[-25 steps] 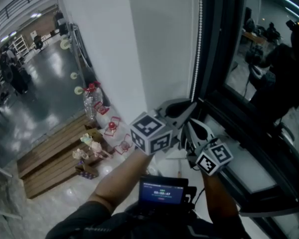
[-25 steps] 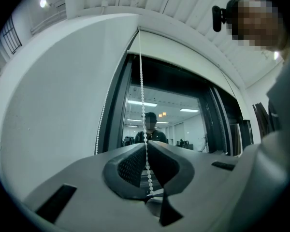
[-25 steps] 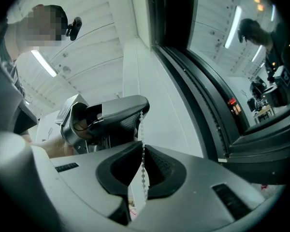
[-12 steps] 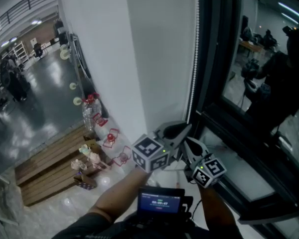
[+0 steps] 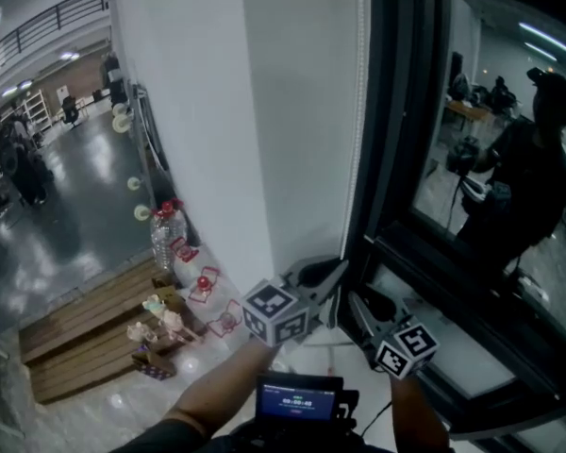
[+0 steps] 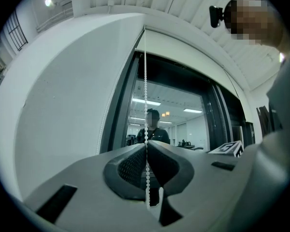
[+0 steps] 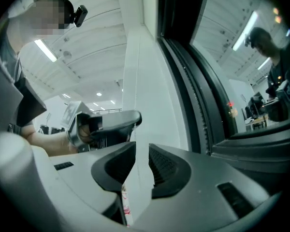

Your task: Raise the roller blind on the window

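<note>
A white bead chain (image 5: 362, 121) hangs down along the dark window frame (image 5: 396, 159). My left gripper (image 5: 323, 274) is shut on the bead chain (image 6: 146, 129), which runs straight up from its pads and dangles a little below them. My right gripper (image 5: 360, 302) is just right of the left one and a little lower. Its jaws have just been opening. In the right gripper view the right gripper (image 7: 142, 154) stands open with nothing between its pads, and the left gripper (image 7: 111, 124) shows beyond it. The window glass (image 6: 174, 124) is uncovered, and I cannot make out the blind itself.
A white wall (image 5: 189, 111) borders the window on the left. Below it on the floor are a wooden platform (image 5: 85, 338), water bottles (image 5: 166, 234) and small objects (image 5: 156, 324). The sill (image 5: 453, 347) runs under the glass. A small screen (image 5: 297, 399) sits at my chest.
Both grippers have come down along the window frame, the left one still pinching the chain. The right gripper's jaws stand apart now.
</note>
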A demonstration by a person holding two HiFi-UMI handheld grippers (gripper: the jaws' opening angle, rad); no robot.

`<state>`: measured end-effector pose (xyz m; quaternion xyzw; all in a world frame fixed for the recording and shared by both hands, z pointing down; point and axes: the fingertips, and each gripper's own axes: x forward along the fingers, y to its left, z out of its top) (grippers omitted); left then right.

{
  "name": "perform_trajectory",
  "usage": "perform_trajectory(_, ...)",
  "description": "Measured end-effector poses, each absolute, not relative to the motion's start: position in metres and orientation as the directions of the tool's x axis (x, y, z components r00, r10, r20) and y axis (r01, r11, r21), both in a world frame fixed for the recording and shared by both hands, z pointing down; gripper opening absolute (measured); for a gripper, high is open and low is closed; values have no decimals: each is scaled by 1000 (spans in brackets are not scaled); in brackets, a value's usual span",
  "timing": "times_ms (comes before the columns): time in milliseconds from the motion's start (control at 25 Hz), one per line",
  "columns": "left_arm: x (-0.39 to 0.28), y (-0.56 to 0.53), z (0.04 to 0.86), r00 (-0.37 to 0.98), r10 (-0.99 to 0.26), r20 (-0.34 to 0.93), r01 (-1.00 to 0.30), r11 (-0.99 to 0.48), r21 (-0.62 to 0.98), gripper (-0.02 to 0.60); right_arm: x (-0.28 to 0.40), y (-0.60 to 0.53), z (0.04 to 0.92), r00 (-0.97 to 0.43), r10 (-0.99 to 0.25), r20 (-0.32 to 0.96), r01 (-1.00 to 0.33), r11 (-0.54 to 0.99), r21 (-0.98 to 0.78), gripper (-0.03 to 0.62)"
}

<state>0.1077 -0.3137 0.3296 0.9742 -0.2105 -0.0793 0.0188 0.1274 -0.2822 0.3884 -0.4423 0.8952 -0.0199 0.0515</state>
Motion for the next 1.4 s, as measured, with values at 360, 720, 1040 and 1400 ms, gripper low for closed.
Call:
perform_trajectory(360, 116, -303, 329, 914, -376, -152, -370, -927, 65, 6, 130, -291, 274, -626, -741, -244, -758, 652, -34, 99)
perform_trajectory(720, 118, -298, 331, 917, -369, -154, -364, -930, 61, 6, 104, -301, 251, -661, -699, -274, -721, 693, -28, 59)
perform_trajectory(1040, 115, -290, 325, 918, -360, -169, -354, -933, 64, 7, 97, -299, 242, -671, -683, -288, -709, 705, -20, 40)
perform_trajectory(1400, 114, -290, 325, 917, -360, -170, -354, -933, 65, 6, 97, -298, 242, -673, -674, -305, -695, 717, -55, 11)
